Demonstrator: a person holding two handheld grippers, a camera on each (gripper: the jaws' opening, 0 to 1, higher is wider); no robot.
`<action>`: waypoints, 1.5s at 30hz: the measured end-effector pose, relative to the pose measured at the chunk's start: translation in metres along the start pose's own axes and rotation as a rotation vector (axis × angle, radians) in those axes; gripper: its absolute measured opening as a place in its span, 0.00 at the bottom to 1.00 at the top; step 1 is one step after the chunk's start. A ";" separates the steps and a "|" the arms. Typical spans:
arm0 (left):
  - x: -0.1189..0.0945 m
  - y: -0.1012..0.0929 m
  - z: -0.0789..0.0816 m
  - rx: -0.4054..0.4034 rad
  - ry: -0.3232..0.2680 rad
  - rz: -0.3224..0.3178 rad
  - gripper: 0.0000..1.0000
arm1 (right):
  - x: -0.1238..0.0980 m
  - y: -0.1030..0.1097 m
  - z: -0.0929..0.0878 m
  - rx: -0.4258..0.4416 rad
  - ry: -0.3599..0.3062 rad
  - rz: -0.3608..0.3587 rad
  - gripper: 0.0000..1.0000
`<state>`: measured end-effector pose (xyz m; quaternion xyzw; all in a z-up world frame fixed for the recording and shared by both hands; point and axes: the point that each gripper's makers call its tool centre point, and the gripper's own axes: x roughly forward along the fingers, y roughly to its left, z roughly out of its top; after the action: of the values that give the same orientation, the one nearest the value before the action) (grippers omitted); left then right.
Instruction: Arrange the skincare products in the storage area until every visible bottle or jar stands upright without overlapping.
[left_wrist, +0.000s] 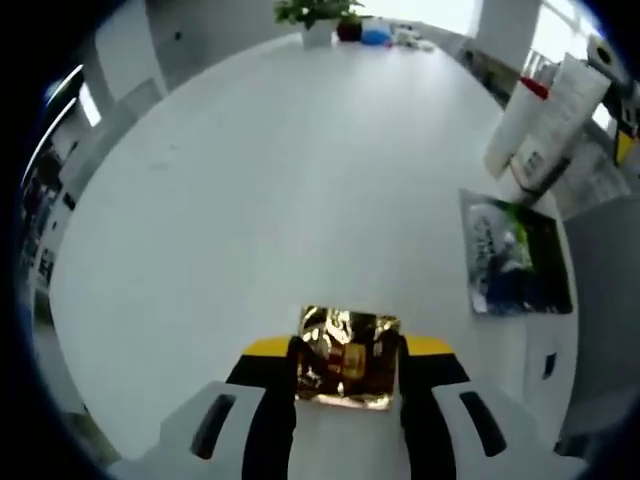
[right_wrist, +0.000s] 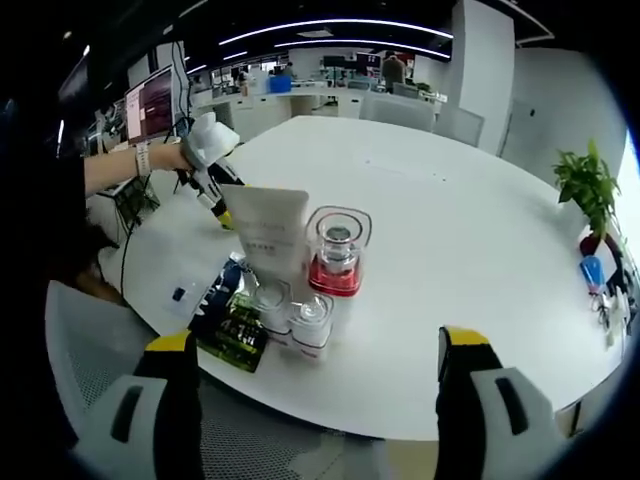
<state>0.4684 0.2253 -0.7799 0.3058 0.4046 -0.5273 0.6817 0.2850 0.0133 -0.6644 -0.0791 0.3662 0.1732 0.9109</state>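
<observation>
Left gripper view: the left gripper (left_wrist: 345, 372) is clamped on a small gold foil box (left_wrist: 347, 357), held just above the bare white desk (left_wrist: 250, 190). Loads of open room ahead. The skincare stuff sits off to its right by the desk edge: a white tube (left_wrist: 545, 125) standing on its cap and a dark green sachet (left_wrist: 517, 255) lying flat.

Right gripper view: the right gripper (right_wrist: 315, 370) is wide open and empty, hanging back off the near desk edge. The cluster is straight ahead and closer to this one: the tube (right_wrist: 268, 232), a red-based glass jar (right_wrist: 338, 250), two clear-capped bottles (right_wrist: 300, 315) touching each other, and the sachet (right_wrist: 228, 315) at the desk edge. I'd guess the box goes into the free space beside the jar
</observation>
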 end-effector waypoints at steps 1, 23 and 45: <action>-0.001 -0.002 -0.001 -0.002 0.001 -0.001 0.36 | 0.000 0.000 0.001 0.001 -0.003 0.001 1.00; -0.008 -0.027 -0.003 -0.014 0.012 -0.011 0.36 | 0.000 0.004 0.003 -0.014 -0.008 0.016 1.00; -0.006 -0.047 -0.014 -0.003 0.017 -0.039 0.36 | -0.009 0.008 0.001 0.003 -0.039 0.020 1.00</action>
<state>0.4195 0.2279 -0.7808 0.3014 0.4168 -0.5372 0.6684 0.2767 0.0183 -0.6577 -0.0705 0.3492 0.1833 0.9162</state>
